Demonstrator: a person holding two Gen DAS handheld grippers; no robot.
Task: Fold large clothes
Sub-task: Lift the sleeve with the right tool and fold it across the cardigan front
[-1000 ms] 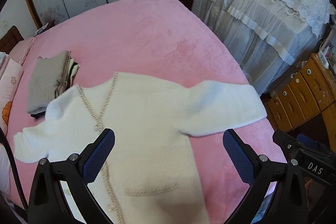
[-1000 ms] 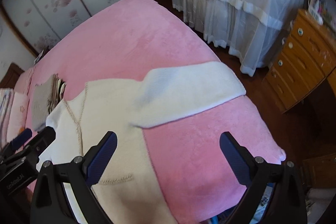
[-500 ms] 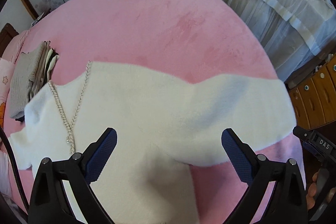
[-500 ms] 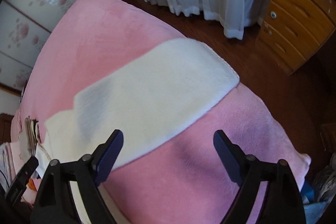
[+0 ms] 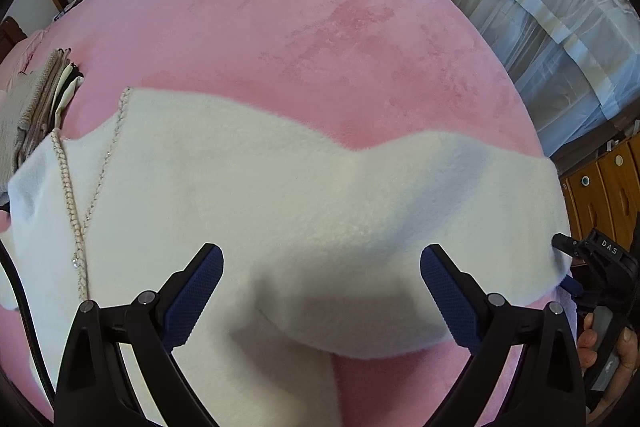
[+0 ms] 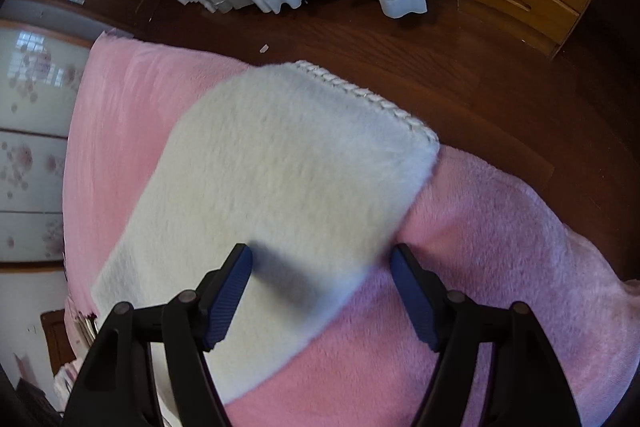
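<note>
Fluffy white cardigan (image 5: pixel 248 195) lies spread flat on the pink bedspread (image 5: pixel 304 27), nothing folded yet, while the left gripper (image 5: pixel 322 289) hovers wide and the right gripper (image 6: pixel 322 291) narrows around the sleeve (image 6: pixel 280 179) at three o'clock.

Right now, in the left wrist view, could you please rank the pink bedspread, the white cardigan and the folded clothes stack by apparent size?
1. pink bedspread
2. white cardigan, nearer the camera, so nearly as large
3. folded clothes stack, clearly smallest

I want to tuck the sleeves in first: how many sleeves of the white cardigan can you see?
2. One sleeve stretches toward the bed's edge by the wooden drawers, under the right gripper. The other sleeve shows only partly, beside the folded clothes.
</note>
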